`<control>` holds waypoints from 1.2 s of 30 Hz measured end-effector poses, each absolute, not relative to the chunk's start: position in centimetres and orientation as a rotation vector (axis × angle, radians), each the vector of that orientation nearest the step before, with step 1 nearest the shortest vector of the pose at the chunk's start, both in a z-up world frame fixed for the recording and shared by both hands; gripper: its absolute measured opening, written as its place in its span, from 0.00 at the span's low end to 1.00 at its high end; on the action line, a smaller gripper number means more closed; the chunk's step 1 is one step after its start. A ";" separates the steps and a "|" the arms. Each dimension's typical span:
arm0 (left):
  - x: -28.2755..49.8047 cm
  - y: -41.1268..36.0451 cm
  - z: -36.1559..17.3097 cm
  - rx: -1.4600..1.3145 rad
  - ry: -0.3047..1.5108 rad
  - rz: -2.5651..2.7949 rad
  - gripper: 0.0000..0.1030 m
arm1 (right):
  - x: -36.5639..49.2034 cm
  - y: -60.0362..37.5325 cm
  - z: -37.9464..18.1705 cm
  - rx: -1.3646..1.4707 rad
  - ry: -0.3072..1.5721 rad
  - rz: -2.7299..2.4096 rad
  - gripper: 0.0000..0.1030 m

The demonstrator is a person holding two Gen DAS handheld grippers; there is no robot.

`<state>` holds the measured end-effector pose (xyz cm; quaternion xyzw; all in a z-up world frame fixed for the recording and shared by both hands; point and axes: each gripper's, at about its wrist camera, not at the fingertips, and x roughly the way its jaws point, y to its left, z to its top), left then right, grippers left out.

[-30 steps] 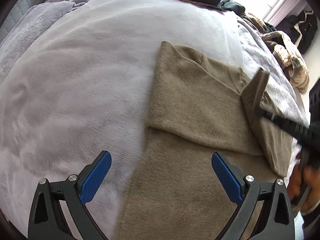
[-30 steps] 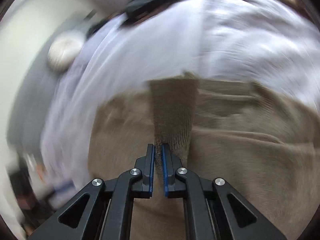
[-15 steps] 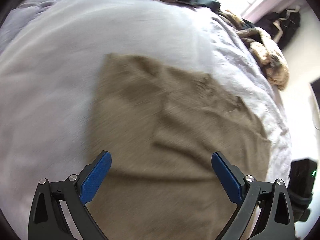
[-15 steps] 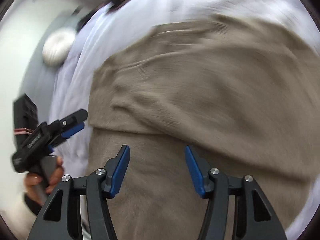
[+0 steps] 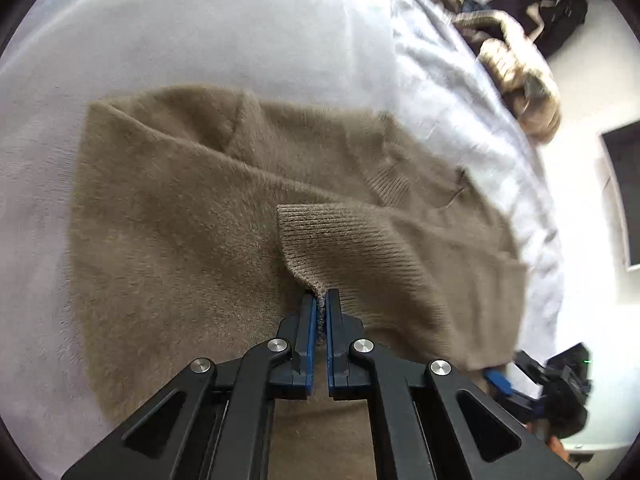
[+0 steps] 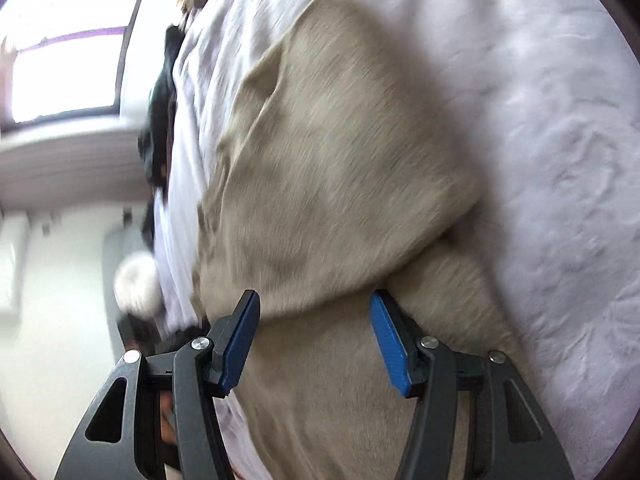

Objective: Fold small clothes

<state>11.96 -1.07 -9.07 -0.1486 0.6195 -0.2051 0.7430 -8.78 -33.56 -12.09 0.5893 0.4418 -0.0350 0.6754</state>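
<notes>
A fuzzy tan sweater [image 5: 180, 220] lies partly folded on a pale lavender bed cover [image 5: 220, 32]. My left gripper [image 5: 319, 312] is shut on the ribbed cuff [image 5: 340, 240] of a sleeve and holds it just above the sweater body. In the right wrist view the same sweater [image 6: 340, 160] fills the middle, blurred by motion. My right gripper [image 6: 316, 344] is open and empty, low over the sweater, with a folded edge lying between its blue pads. The right gripper also shows in the left wrist view [image 5: 552, 392] at the lower right bed edge.
A striped tan and cream garment [image 5: 516, 64] lies at the far right of the bed. Dark clothes [image 6: 160, 108] lie near a window, and a white round cushion [image 6: 136, 284] sits by the bed edge. The bed cover [image 6: 560, 160] spreads to the right.
My left gripper went from open to shut on the sleeve cuff. My right gripper let go of the sleeve, opened, and swung round to the sweater's side.
</notes>
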 end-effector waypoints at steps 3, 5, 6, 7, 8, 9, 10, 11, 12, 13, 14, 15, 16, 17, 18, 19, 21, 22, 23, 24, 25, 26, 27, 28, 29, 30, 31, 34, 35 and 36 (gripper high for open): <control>11.2 0.7 -7.3 -0.389 1.300 -0.447 0.05 | -8.0 -34.4 -11.5 1.310 0.960 -0.110 0.16; 10.7 1.6 -6.9 -0.412 1.286 -0.443 0.05 | -6.8 -34.8 -10.3 1.192 0.997 -0.076 0.07; 10.4 1.9 -7.1 -0.395 1.294 -0.438 0.05 | -6.4 -34.7 -10.1 1.158 1.019 -0.071 0.07; 10.3 1.8 -7.3 -0.374 1.306 -0.433 0.05 | -6.0 -34.5 -10.2 1.109 1.065 -0.070 0.07; 10.0 1.8 -7.7 -0.360 1.319 -0.433 0.05 | -5.9 -34.6 -10.3 1.084 1.093 -0.079 0.07; 9.7 1.7 -7.9 -0.353 1.326 -0.437 0.04 | -5.6 -34.2 -10.7 1.063 1.116 -0.087 0.07; 9.5 1.5 -7.9 -0.338 1.322 -0.436 0.04 | -5.6 -34.2 -10.9 1.051 1.132 -0.090 0.07; 9.3 1.3 -8.0 -0.321 1.318 -0.433 0.05 | -5.6 -34.2 -11.2 1.050 1.141 -0.094 0.07; 8.9 1.2 -7.8 -0.302 1.312 -0.431 0.05 | -5.7 -34.3 -11.3 1.056 1.146 -0.097 0.07; 8.7 1.3 -7.9 -0.295 1.312 -0.429 0.05 | -5.7 -34.2 -11.4 1.065 1.150 -0.090 0.08; 8.5 1.4 -8.0 -0.283 1.317 -0.423 0.05 | -5.6 -34.0 -11.4 1.072 1.153 -0.058 0.10; 8.4 1.5 -8.2 -0.275 1.325 -0.419 0.05 | -5.4 -34.1 -11.3 1.066 1.176 -0.012 0.14; 8.4 1.5 -8.5 -0.272 1.331 -0.418 0.04 | -4.9 -33.7 -11.1 1.037 1.208 0.038 0.27; 8.4 1.5 -8.7 -0.269 1.337 -0.417 0.04 | -4.7 -33.1 -9.8 0.958 1.207 0.081 0.34; 8.3 1.6 -8.7 -0.264 1.339 -0.418 0.05 | -4.7 -33.0 -8.9 0.914 1.192 0.098 0.39; 8.3 1.6 -8.7 -0.258 1.337 -0.417 0.04 | -4.5 -33.0 -7.9 0.871 1.163 0.112 0.39; 8.3 1.4 -8.7 -0.248 1.334 -0.410 0.05 | -4.1 -34.4 -6.7 0.845 1.106 0.065 0.41; 8.4 1.2 -8.8 -0.243 1.334 -0.406 0.04 | -3.5 -35.5 -6.8 0.856 1.092 0.015 0.45; 8.4 1.1 -8.9 -0.235 1.335 -0.399 0.04 | -2.5 -36.9 -7.7 0.884 1.099 -0.060 0.46; 8.4 1.0 -8.9 -0.232 1.337 -0.393 0.04 | -1.9 -37.4 -8.3 0.905 1.104 -0.088 0.46; 8.3 1.1 -8.9 -0.232 1.337 -0.389 0.04 | -0.8 -38.3 -9.6 0.946 1.113 -0.108 0.46; 8.3 1.0 -8.8 -0.233 1.336 -0.385 0.05 | 0.3 -38.6 -10.8 0.974 1.135 -0.110 0.46; 8.2 1.1 -8.6 -0.235 1.331 -0.382 0.05 | 1.1 -38.7 -11.7 0.997 1.158 -0.106 0.46; 8.1 1.1 -8.4 -0.236 1.326 -0.380 0.04 | 1.9 -38.3 -12.0 1.007 1.171 -0.075 0.41; 8.0 1.1 -8.0 -0.233 1.317 -0.378 0.04 | 2.6 -38.0 -11.7 0.989 1.175 -0.035 0.27; 7.8 1.1 -7.6 -0.222 1.304 -0.375 0.04 | 3.4 -37.2 -10.9 0.931 1.173 0.000 0.09; 7.7 1.1 -7.4 -0.216 1.299 -0.375 0.04 | 4.3 -36.1 -9.2 0.809 1.158 0.024 0.09; 7.5 0.9 -8.3 -0.194 1.313 -0.358 0.04 | 5.7 -34.8 -8.1 0.609 1.175 0.000 0.09; 7.5 0.8 -8.8 -0.191 1.326 -0.347 0.05 | 6.2 -35.1 -8.9 0.594 1.207 -0.019 0.09; 7.4 0.7 -9.4 -0.184 1.333 -0.331 0.05 | 6.1 -35.3 -9.4 0.590 1.226 -0.029 0.09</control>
